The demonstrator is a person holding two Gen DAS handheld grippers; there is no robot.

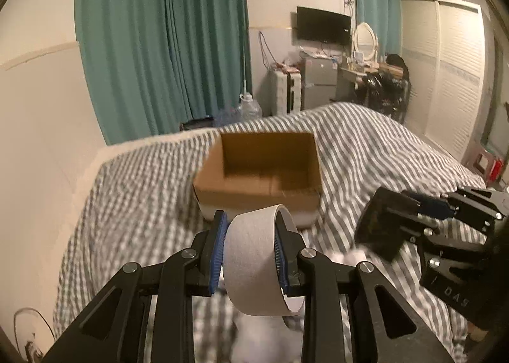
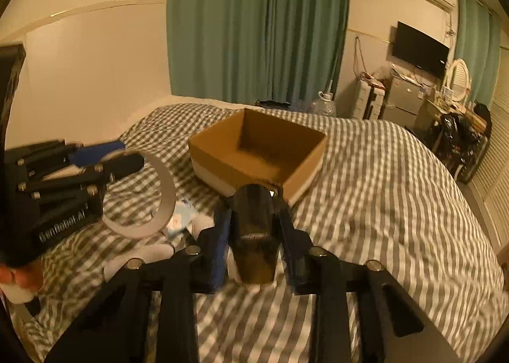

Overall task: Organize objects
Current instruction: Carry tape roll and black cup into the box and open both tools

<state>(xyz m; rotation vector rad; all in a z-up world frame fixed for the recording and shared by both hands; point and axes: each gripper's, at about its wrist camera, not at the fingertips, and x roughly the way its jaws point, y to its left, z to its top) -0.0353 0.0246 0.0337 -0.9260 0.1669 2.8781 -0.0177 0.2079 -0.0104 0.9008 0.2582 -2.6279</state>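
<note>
A person is holding 2 handheld grippers above a bed covered in a gray-and-white striped bedspread (image 1: 366, 146). The left gripper (image 1: 251, 251) is clamping a roll of white tape (image 1: 251, 254), with its 2 blue-padded jaws pressing against the roll's flat sides so that the curved outer band is facing the camera. The roll is sitting squarely between the jaws and is raised above the bedspread.

The right gripper (image 2: 254, 229) is gripping a dark cylindrical object (image 2: 254, 226), which is lying lengthwise between its jaws with one rounded end pointing at the camera. From the left wrist view, this same object is appearing as a dark, blurred block at the jaw tips, off to the right of the tape roll.

An open cardboard box (image 1: 257, 172) is resting on the bedspread just beyond both grippers, with its opening facing up and its brown interior showing. Both held items are hanging near the box's closest wall and outside it.

Small white and pale blue items (image 2: 181, 223) are lying on the bedspread below and between the 2 grippers, too blurred to identify. Teal curtains (image 1: 162, 38) are hanging behind the bed.
</note>
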